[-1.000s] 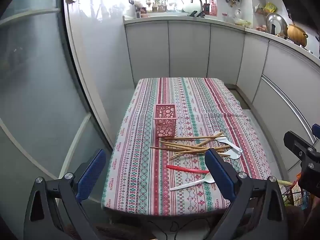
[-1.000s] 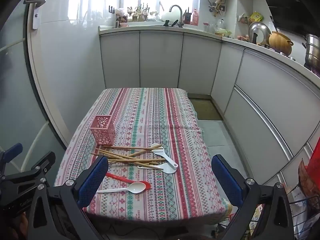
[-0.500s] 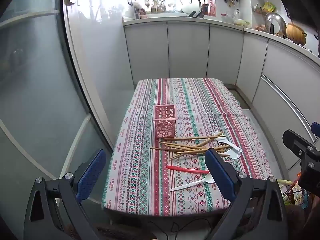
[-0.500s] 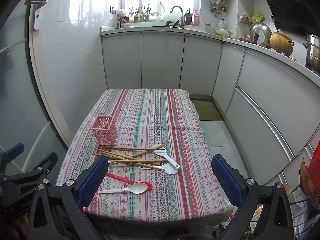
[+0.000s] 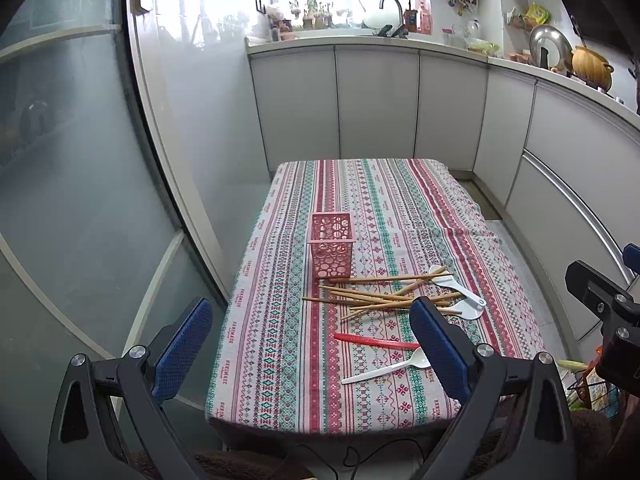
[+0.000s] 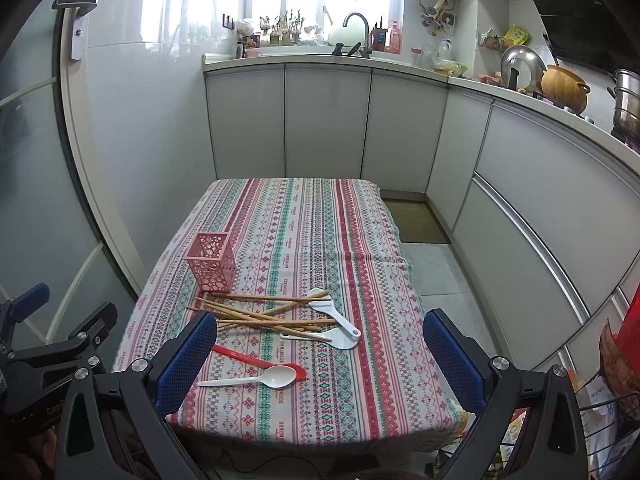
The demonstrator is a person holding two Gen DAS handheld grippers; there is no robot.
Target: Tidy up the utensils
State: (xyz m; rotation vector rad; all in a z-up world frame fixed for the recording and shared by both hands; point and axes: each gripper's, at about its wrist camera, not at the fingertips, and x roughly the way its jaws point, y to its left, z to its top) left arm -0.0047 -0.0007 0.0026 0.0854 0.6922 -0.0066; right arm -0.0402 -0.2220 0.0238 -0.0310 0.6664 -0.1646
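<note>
At centre frame the pink holder [image 6: 211, 255] stands empty; chopsticks [image 6: 264, 314] and spoons [image 6: 336, 322] lie loose on the tablecloth [image 6: 320, 220]; both grippers [image 5: 308, 344] [image 6: 320, 354] gape, holding nothing; nothing sorted yet.

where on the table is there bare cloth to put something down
Free: the far half of the tablecloth beyond the pink basket, and the right strip beside the white spoons. Crowded: the near-left middle, with chopsticks and red spoon.

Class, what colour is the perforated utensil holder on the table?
Pink utensil holder, clearest in the right wrist view.
</note>
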